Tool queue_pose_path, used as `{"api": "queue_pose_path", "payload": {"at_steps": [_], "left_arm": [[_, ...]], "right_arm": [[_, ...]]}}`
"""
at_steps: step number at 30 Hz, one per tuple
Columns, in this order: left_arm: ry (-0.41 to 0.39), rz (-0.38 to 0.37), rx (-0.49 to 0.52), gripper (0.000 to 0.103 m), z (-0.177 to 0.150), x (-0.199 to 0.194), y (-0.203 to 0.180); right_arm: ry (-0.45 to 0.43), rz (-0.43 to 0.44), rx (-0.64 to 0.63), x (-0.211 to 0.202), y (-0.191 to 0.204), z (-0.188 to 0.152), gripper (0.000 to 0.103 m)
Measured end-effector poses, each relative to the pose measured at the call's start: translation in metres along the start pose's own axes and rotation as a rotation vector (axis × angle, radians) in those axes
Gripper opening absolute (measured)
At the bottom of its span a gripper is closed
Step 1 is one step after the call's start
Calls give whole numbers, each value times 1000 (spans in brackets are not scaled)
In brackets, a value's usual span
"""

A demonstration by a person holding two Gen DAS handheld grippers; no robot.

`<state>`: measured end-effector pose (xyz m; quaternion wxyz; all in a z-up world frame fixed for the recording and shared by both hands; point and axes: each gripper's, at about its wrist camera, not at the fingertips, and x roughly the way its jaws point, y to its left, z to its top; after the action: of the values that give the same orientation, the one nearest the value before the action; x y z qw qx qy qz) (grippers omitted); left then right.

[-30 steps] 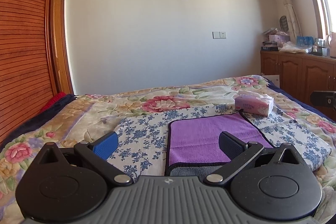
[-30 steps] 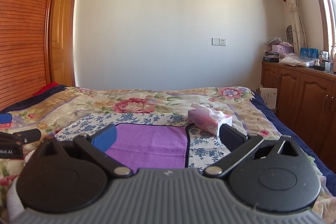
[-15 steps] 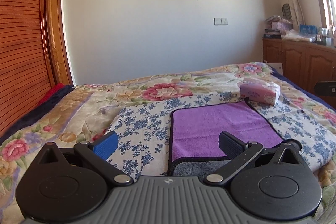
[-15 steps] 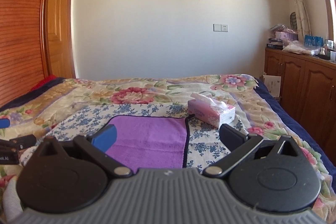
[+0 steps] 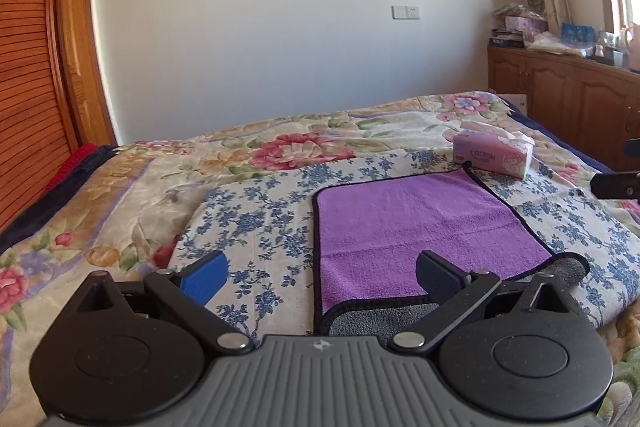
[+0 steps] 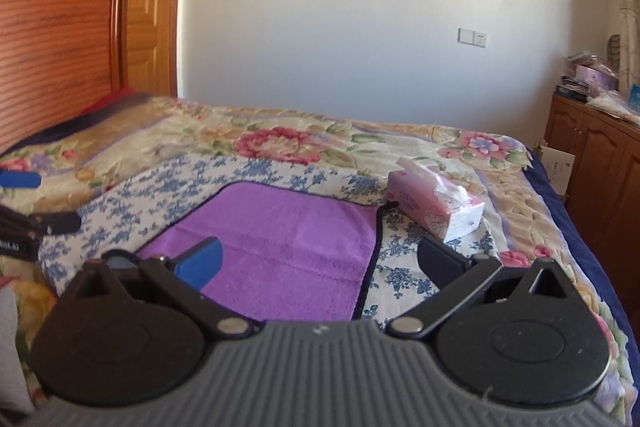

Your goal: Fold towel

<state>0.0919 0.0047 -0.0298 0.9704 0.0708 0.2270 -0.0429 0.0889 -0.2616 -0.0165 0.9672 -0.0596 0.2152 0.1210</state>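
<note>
A purple towel (image 5: 420, 227) with a dark hem lies flat on the blue-flowered cloth on the bed; its near edge is turned over, showing the grey underside (image 5: 372, 319). It also shows in the right wrist view (image 6: 288, 247). My left gripper (image 5: 320, 279) is open and empty, hovering over the towel's near left corner. My right gripper (image 6: 320, 263) is open and empty above the towel's near right edge. The right gripper's fingers (image 5: 616, 183) show at the right edge of the left view; the left gripper's fingers (image 6: 24, 181) show at the left of the right view.
A pink tissue box (image 5: 494, 154) sits by the towel's far right corner, seen also in the right wrist view (image 6: 434, 207). The floral bedspread (image 5: 280, 147) covers the bed. A wooden wardrobe (image 5: 32, 67) stands left and a wooden cabinet (image 5: 568, 95) right.
Both grippers have tilted down and moved closer over the towel's near edge. The right wrist view has swung to the left. Both stay open.
</note>
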Motion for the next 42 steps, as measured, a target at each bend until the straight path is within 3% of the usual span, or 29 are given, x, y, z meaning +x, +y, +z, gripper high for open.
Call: {"api": "queue_pose_path", "payload": {"at_steps": [2,6,19,23,33,42], "left_arm": [[19,-18,-6,92,0,7,3],[41,-39,-3,89,-1,21,7],[170,-87,-20,63,-11,67,20],[202,-94,-52,60,-14,72,24],[285,-134,-75,46,-22,84,23],[332,-153,-73,37,-27,90,21]], "right_arm": [[28,16,-8,7,-2,-2,103],[70,39,0,19,-6,-4,103],[223,107,62,50,-15,-19,102],[272,120,84,59,-17,-25,92],[380,136,132,73,-24,-37,88],[423,172,159,77,-25,-40,75]]}}
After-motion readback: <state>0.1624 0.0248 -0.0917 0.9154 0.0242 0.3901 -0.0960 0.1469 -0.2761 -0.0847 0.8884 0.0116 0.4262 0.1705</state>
